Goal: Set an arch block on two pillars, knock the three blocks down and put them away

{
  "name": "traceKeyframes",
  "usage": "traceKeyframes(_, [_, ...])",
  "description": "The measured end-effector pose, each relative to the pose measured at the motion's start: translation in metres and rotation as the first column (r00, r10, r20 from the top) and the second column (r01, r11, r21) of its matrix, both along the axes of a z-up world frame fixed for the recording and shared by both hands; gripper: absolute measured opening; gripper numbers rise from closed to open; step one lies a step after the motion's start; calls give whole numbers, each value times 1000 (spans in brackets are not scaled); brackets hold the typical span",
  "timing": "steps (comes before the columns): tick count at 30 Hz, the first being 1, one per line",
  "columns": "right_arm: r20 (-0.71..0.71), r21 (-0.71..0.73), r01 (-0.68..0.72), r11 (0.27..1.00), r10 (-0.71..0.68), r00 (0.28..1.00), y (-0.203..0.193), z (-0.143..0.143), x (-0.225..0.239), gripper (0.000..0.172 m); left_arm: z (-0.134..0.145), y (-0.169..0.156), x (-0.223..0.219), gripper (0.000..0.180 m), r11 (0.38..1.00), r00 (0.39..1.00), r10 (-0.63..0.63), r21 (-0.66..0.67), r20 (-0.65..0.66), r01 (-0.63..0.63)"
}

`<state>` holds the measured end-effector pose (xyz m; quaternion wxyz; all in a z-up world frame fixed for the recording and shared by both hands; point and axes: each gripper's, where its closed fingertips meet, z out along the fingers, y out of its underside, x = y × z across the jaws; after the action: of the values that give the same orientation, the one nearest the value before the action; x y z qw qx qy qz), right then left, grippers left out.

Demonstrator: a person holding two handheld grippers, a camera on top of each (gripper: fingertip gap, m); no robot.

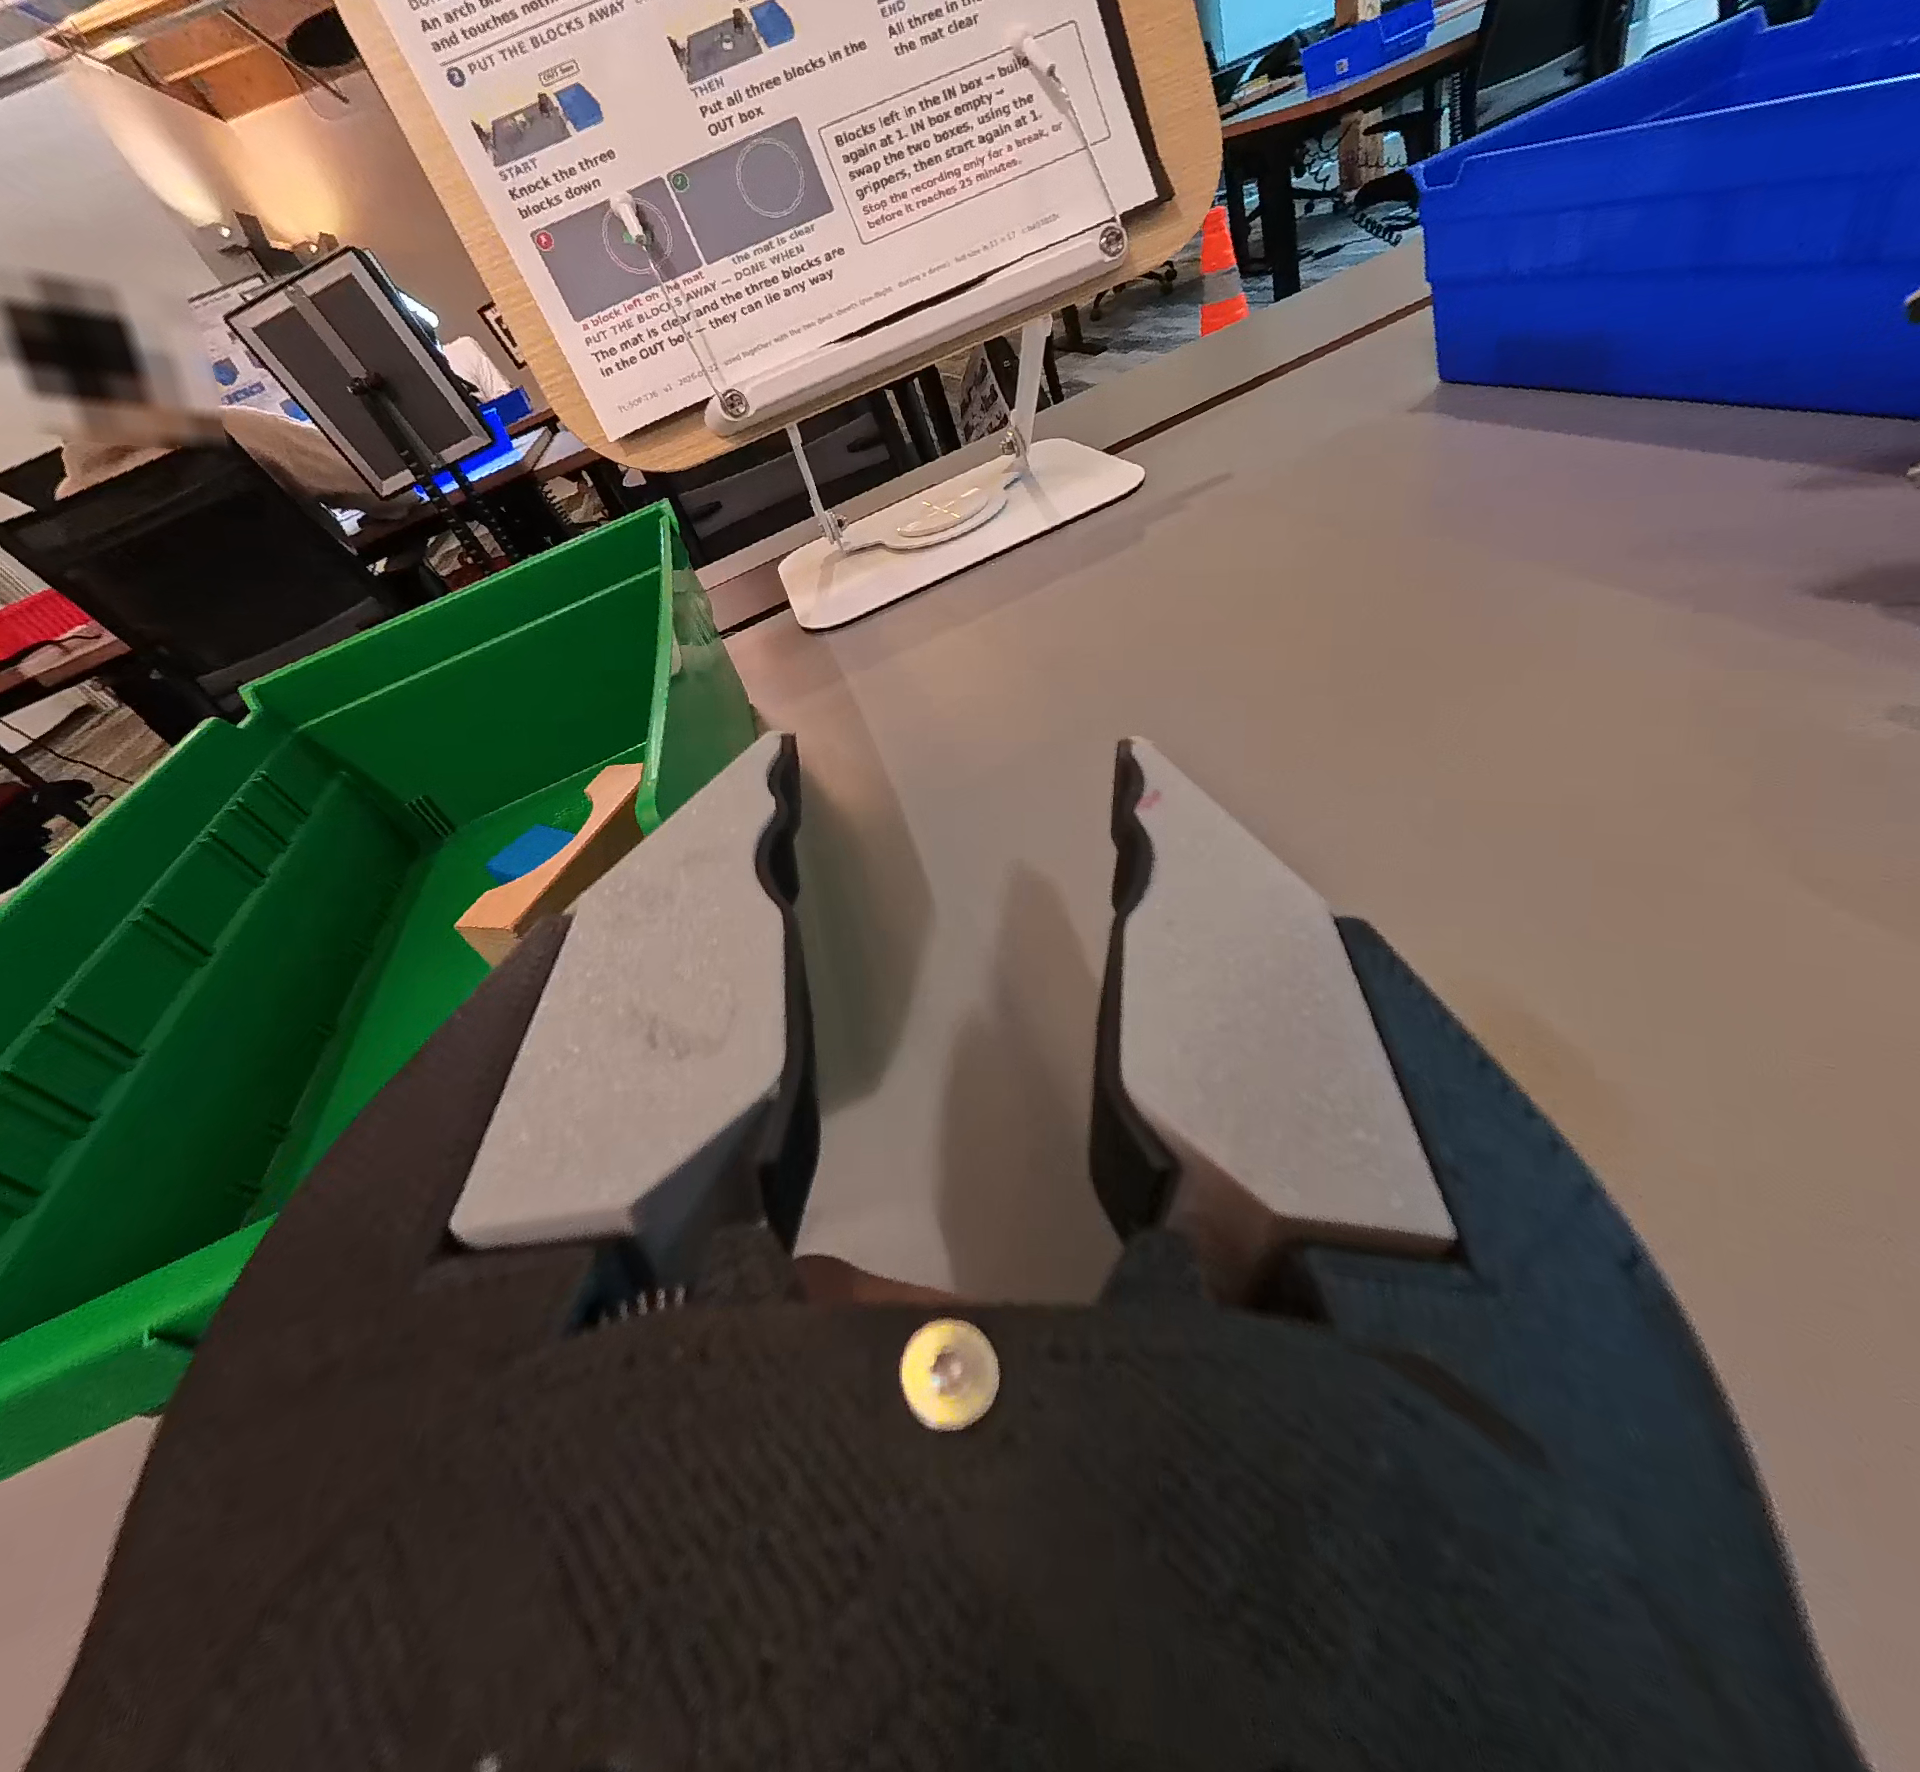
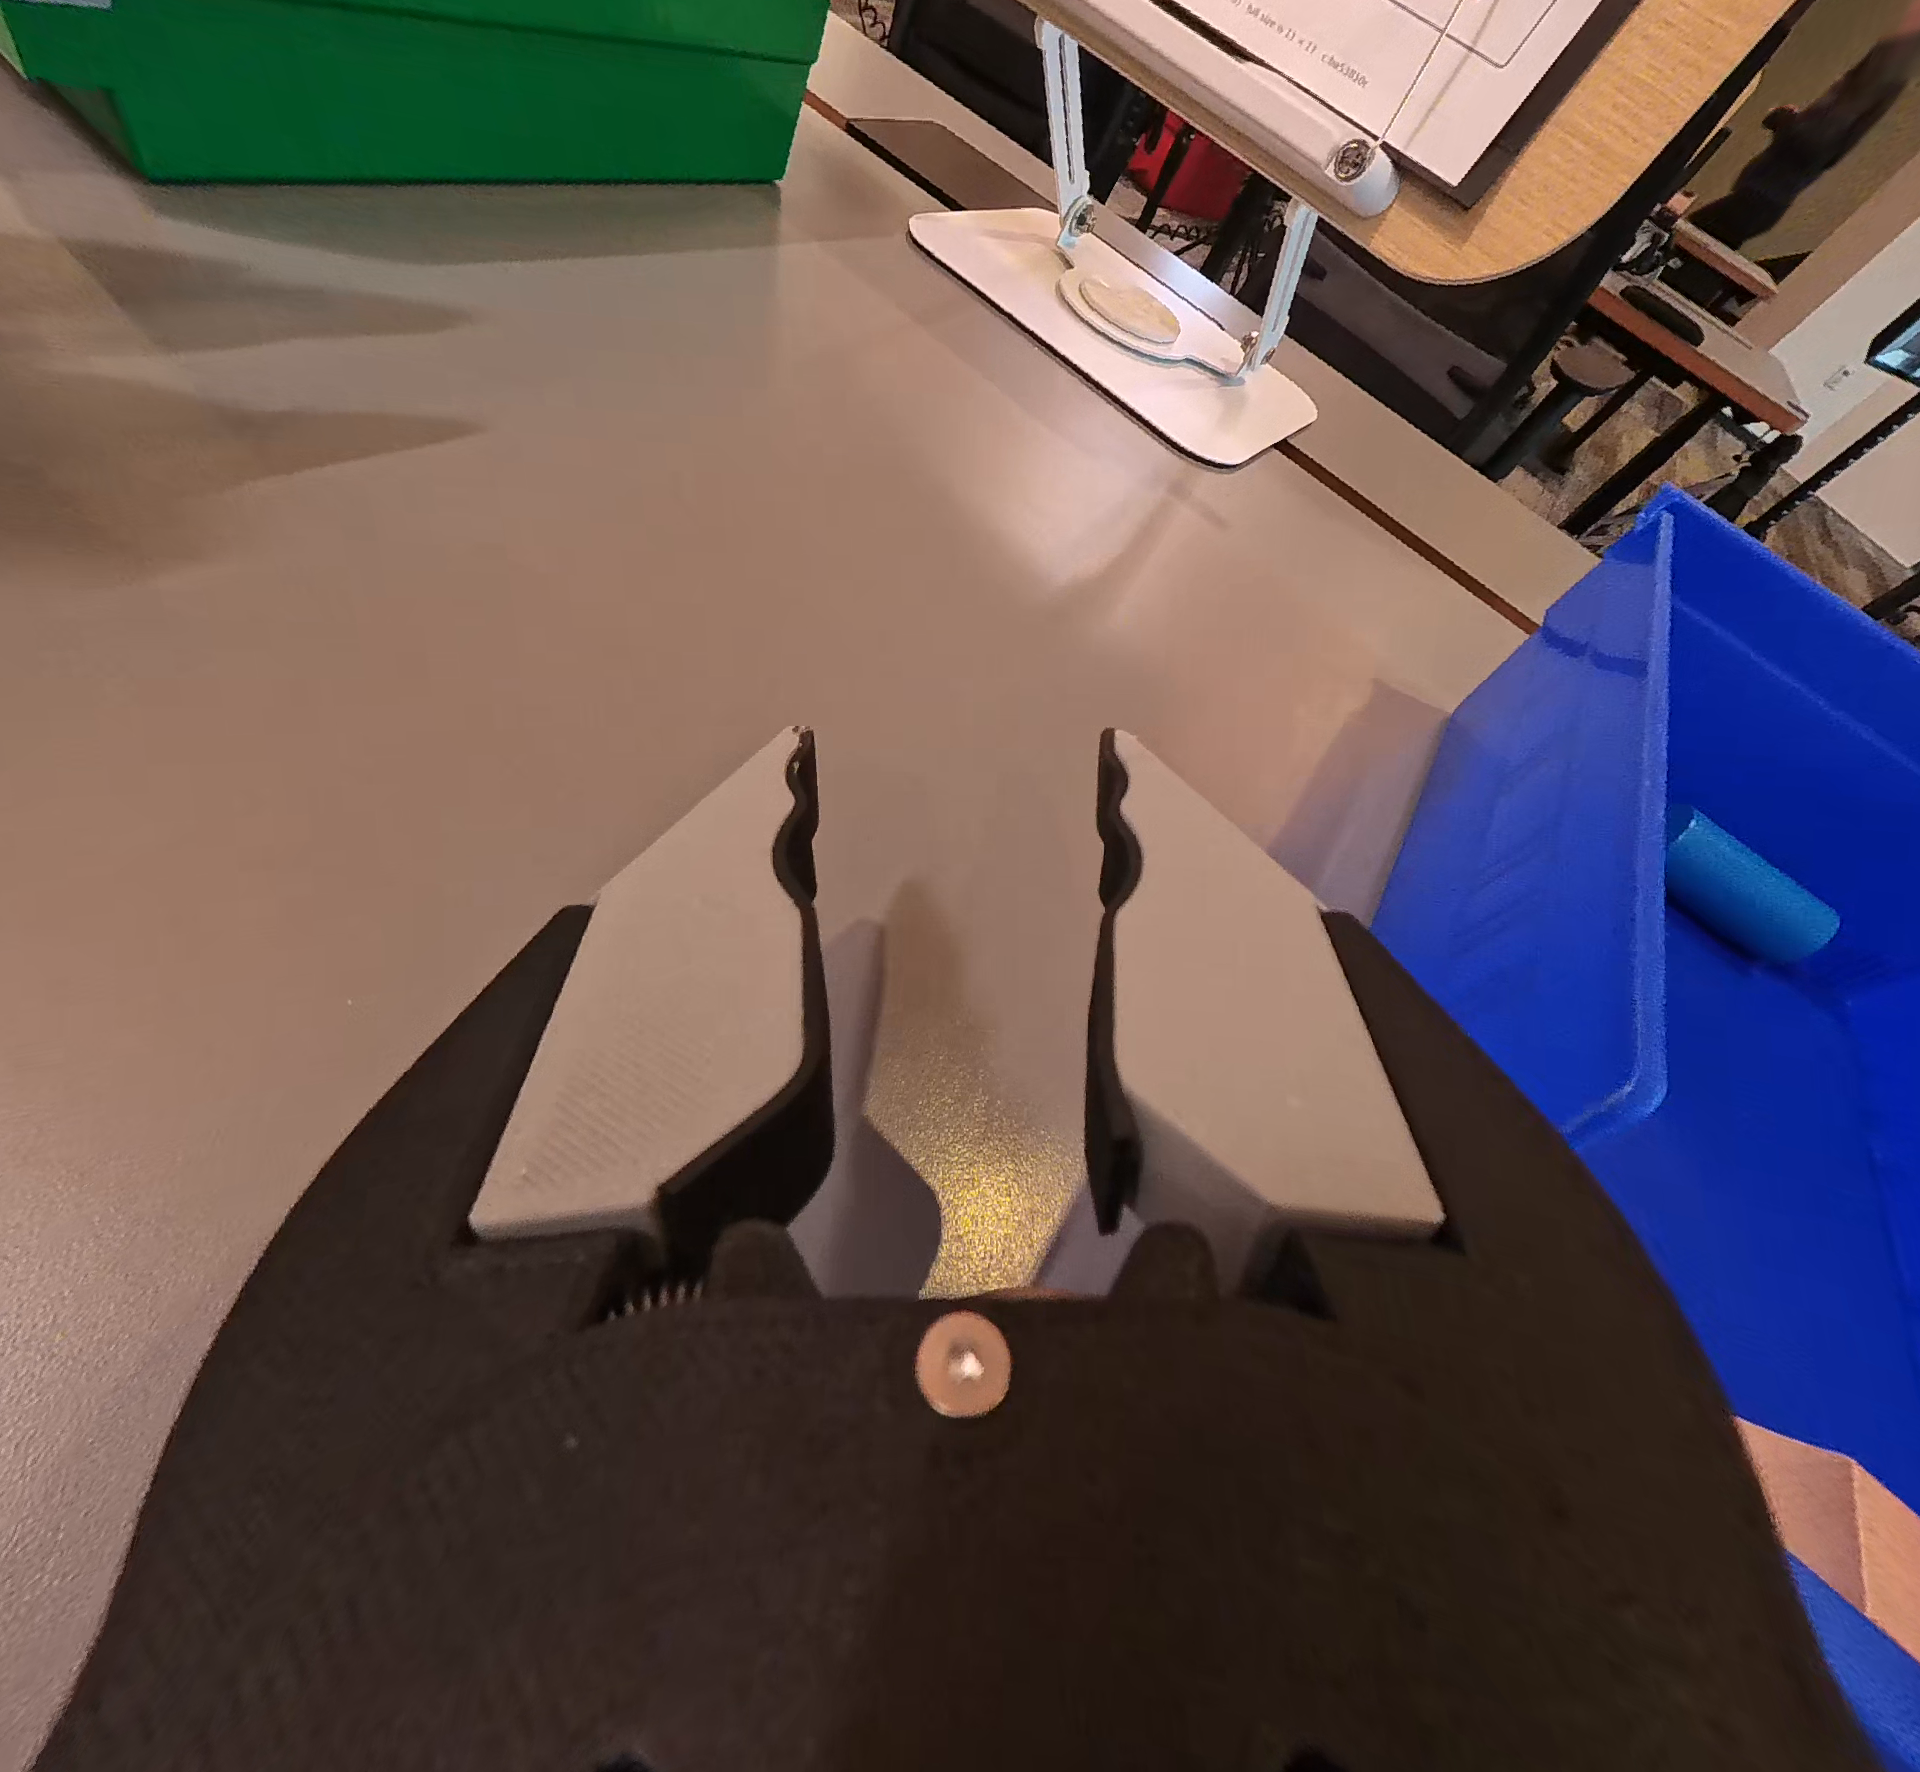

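The left gripper [image 1: 956, 756] hangs over the grey table [image 1: 1351, 683] with its jaws spread and nothing between them. The right gripper [image 2: 956, 746] is likewise spread and bare above the same tabletop. To the left of the left gripper's fingers, just beside them, sits the green bin [image 1: 312, 839]; inside it lie a wooden arch block [image 1: 566, 865] and, touching it on the far side, a blue block [image 1: 530, 852]. The right wrist view shows that bin only from outside, far off. It does show what the left view cannot: inside the blue bin [image 2: 1538, 891], just right of the right gripper, a blue cylinder [image 2: 1745, 891] lies on its side. Both views catch the instruction stand [image 1: 966, 517] at the table's far edge.
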<state>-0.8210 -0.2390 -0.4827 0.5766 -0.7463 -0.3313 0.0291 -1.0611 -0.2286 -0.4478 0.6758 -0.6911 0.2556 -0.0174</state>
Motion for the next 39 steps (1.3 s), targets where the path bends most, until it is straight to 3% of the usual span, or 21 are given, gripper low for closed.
traceKeyframes(19, [17,2,-3,1000,2,1000,0,-1,-1,52,0,-1,1,58,1000,1000,7,18,-25,-7])
traceKeyframes(23, [4,-1,-6,1000,6,1000,0,0,-1,52,15,7,-43,40,981,981,180,63,75,-185])
traceKeyframes(30, [18,0,-11,1000,11,1000,-1,-2,-3,52,50,5,-100,47,967,942,236,38,238,-251])
traceKeyframes(39, [20,1,-11,1000,11,1000,-1,-2,-3,52,28,15,-140,61,954,917,279,-191,286,-231])
